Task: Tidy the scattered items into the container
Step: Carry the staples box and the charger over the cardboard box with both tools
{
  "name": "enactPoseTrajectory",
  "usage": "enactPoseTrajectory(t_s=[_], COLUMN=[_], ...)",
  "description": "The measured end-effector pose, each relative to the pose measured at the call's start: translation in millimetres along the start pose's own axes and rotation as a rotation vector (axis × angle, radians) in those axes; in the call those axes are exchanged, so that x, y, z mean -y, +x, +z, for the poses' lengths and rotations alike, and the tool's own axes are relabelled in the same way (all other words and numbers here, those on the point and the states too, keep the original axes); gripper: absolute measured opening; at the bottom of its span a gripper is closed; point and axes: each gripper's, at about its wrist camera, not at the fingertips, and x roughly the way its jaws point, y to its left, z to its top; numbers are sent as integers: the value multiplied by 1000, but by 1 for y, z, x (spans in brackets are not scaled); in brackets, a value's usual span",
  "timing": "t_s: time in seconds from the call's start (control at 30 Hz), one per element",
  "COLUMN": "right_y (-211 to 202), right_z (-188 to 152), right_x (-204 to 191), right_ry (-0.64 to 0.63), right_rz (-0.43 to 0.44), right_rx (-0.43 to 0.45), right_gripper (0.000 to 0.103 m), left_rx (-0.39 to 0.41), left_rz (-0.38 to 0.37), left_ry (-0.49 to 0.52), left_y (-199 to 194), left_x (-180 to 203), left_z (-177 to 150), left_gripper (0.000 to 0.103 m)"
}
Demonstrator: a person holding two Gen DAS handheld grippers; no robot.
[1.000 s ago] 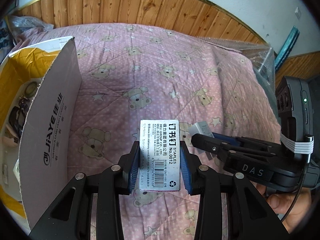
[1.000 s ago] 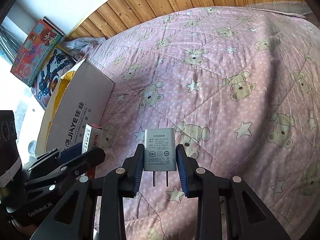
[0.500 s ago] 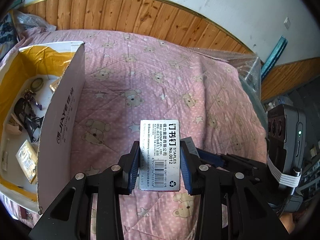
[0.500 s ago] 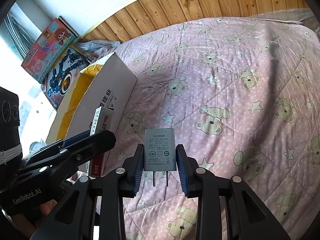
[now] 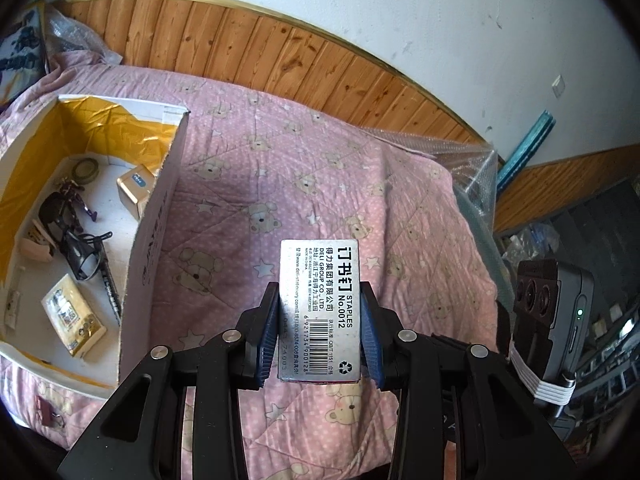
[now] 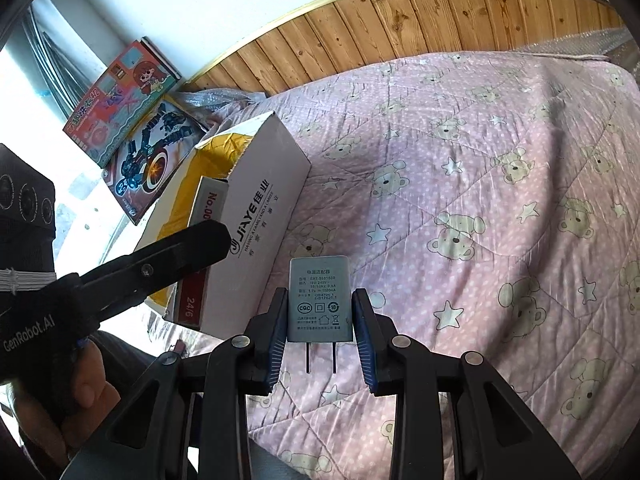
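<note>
My left gripper (image 5: pixel 319 330) is shut on a silver box of staples (image 5: pixel 320 304), held above the pink bear-print quilt (image 5: pixel 304 184). My right gripper (image 6: pixel 320 328) is shut on a grey plug-in charger (image 6: pixel 320 300), prongs pointing back toward me. The open cardboard box (image 5: pixel 160 216) with yellow lining lies on the quilt to the left, holding tape, sunglasses, a small gold box and packets. In the right wrist view the left gripper (image 6: pixel 200 236) and its staples box (image 6: pixel 208 216) hang in front of the cardboard box (image 6: pixel 264 208).
A wood-panelled wall (image 5: pixel 280 52) runs behind the bed. Toy boxes (image 6: pixel 136 120) lean against the wall past the cardboard box. Bubble wrap (image 5: pixel 468 168) covers the bed's far right corner. A red binder clip (image 5: pixel 46 410) lies on the quilt at near left. A hand (image 6: pixel 86 388) holds the left gripper.
Both grippers have risen and shifted toward the cardboard box, still gripping the staples box and charger. The box's inside has come more into the left wrist view.
</note>
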Motion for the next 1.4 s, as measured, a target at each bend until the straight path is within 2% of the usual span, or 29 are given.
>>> enactPoseTrajectory(t_s=[0.5, 0.93, 1.17, 1.4], right_y=[-14, 0, 10, 23], right_z=[21, 37, 51, 69], right_x=[-67, -115, -136, -154], right_ry=[-148, -258, -319, -374], right_rz=[64, 114, 125, 137], right_rx=[40, 23, 17, -1], right_gripper=[33, 33, 33, 33], left_rx=[95, 164, 191, 167], left_rz=[-9, 12, 47, 76], left_ry=[-117, -236, -287, -357], left_y=[-50, -80, -87, -76], left_x=[-53, -105, -130, -152], left_z=[8, 17, 21, 19], left_gripper=[38, 38, 38, 38])
